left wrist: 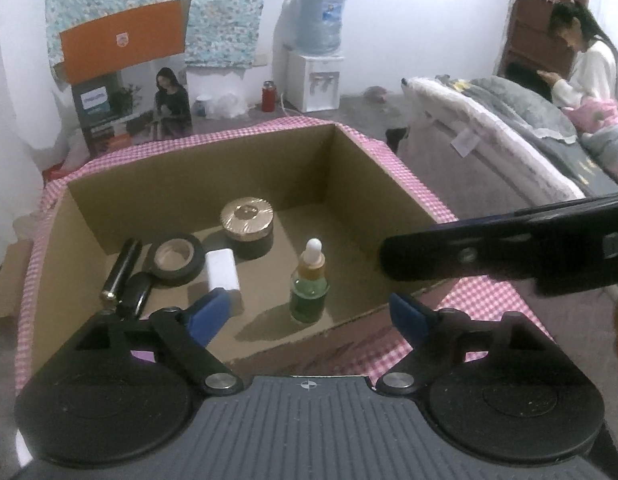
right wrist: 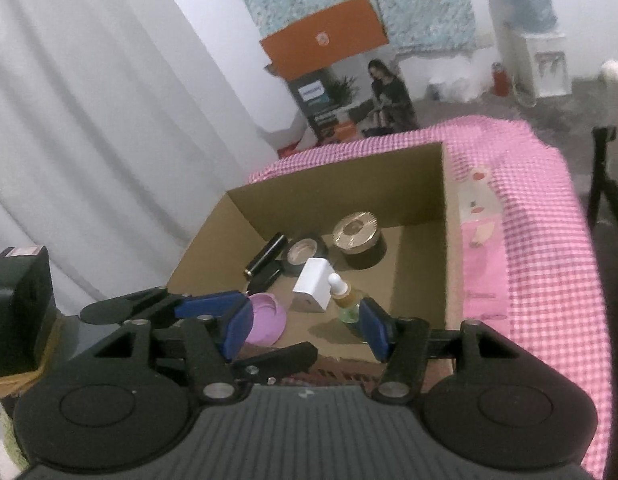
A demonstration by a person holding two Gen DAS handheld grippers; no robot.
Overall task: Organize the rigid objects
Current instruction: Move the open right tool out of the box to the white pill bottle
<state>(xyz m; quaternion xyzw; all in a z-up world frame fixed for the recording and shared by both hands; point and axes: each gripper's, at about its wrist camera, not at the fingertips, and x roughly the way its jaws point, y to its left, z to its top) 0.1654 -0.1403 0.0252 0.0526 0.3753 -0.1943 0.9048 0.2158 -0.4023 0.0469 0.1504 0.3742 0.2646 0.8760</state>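
An open cardboard box stands on a pink checked cloth. Inside it are a gold-lidded jar, a black tape roll, a white charger block, a black tube and a green dropper bottle standing upright. My left gripper is open over the box's near edge, its pads clear of the bottle. My right gripper is open too, with nothing pressed between its pads. A pink round dish lies in the box beside its left pad.
A black finger of the right gripper crosses the box's right side. Beyond the table stand a printed carton and a water dispenser. A person sits on a bed at the right. A white curtain hangs at the left.
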